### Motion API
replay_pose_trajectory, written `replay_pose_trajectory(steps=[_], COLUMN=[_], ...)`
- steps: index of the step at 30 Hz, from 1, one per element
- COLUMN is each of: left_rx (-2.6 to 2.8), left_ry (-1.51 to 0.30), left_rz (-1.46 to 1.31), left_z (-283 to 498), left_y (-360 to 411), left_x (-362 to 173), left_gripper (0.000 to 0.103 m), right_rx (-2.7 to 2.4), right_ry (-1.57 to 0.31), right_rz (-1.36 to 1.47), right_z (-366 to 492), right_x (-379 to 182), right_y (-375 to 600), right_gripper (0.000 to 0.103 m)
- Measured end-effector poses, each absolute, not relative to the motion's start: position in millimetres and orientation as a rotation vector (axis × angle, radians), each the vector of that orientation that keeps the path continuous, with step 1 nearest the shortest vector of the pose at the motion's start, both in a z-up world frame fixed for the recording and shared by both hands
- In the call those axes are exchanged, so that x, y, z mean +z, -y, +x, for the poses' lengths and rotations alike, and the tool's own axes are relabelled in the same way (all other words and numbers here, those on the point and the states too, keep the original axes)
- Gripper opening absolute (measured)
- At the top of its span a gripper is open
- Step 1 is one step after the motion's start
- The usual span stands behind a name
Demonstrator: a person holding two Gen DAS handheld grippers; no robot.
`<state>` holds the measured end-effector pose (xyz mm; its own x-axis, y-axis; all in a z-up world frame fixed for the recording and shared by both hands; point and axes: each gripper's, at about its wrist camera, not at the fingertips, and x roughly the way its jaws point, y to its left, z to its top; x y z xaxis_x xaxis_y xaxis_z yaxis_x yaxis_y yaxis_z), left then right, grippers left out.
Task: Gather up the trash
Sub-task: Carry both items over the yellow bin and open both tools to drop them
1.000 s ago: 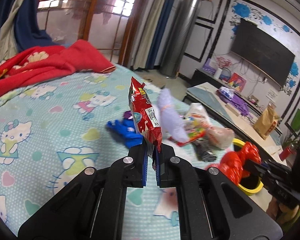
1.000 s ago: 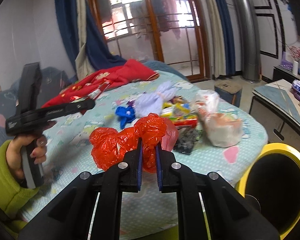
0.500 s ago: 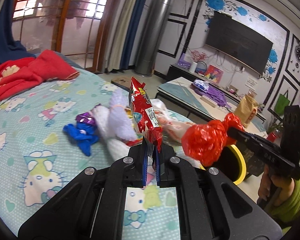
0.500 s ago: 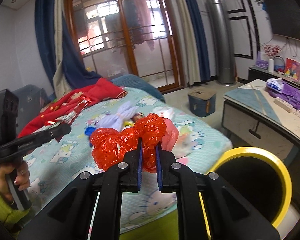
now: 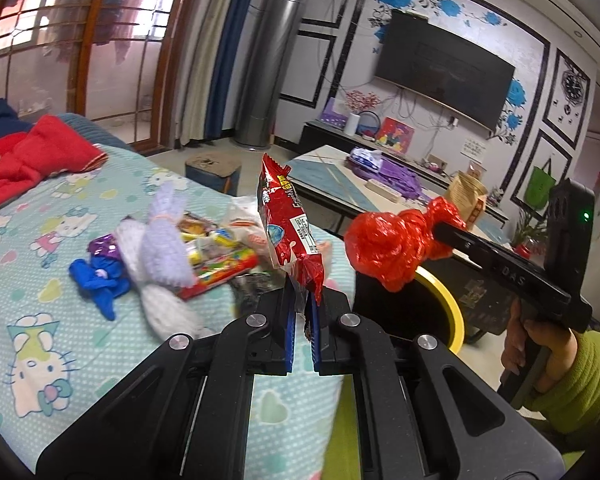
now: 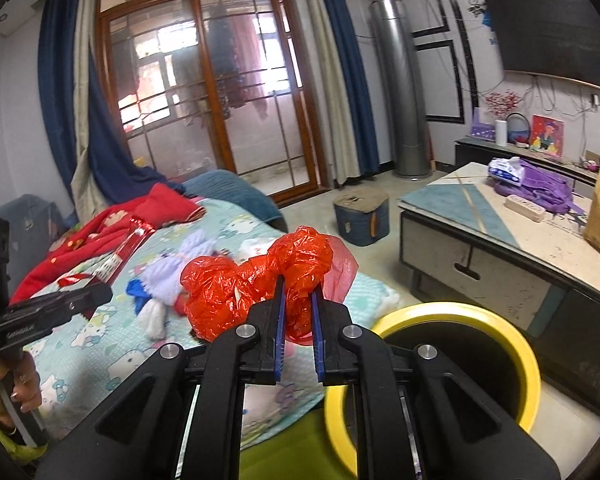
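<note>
My left gripper (image 5: pixel 301 300) is shut on a red snack wrapper (image 5: pixel 288 228), which stands upright above the bed's edge. My right gripper (image 6: pixel 299 304) is shut on a crumpled red plastic bag (image 6: pixel 236 292); the same red plastic bag (image 5: pixel 392 244) shows in the left wrist view, held out over the bin. A yellow-rimmed black bin (image 6: pixel 460 360) stands on the floor below and right of the right gripper. More trash lies on the bed: a lilac tied bag (image 5: pixel 164 240), a blue wad (image 5: pixel 100 280) and several wrappers (image 5: pixel 216 264).
The bed has a Hello Kitty sheet (image 5: pixel 40 320) and a red blanket (image 5: pixel 24 160) at the far end. A low table (image 6: pixel 500 240) with a purple bag and a brown paper bag stands right of the bin. A hand in a green sleeve (image 5: pixel 560 368) holds the right gripper.
Both grippers have swung away from the bed's middle toward the bin, each still holding its item. The bin's opening now fills more of the right wrist view.
</note>
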<state>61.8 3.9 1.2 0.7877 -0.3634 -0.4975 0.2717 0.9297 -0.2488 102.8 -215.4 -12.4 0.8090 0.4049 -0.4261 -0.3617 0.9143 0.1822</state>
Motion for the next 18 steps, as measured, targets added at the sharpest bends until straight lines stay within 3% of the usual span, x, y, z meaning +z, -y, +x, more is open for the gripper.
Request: replay_pose_trajectory(steps=[18], left_rx=[-0.478], left_ry=[-0.611], left_rz=[-0.088], left_z=[77], left_y=[61], left_x=[-12], left_gripper=[0.003], right_rx=[0.232], right_ry=[-0.491], right_rz=[0.146], right_z=[122], right_x=[-17], right_y=[280], right_gripper=[0.011])
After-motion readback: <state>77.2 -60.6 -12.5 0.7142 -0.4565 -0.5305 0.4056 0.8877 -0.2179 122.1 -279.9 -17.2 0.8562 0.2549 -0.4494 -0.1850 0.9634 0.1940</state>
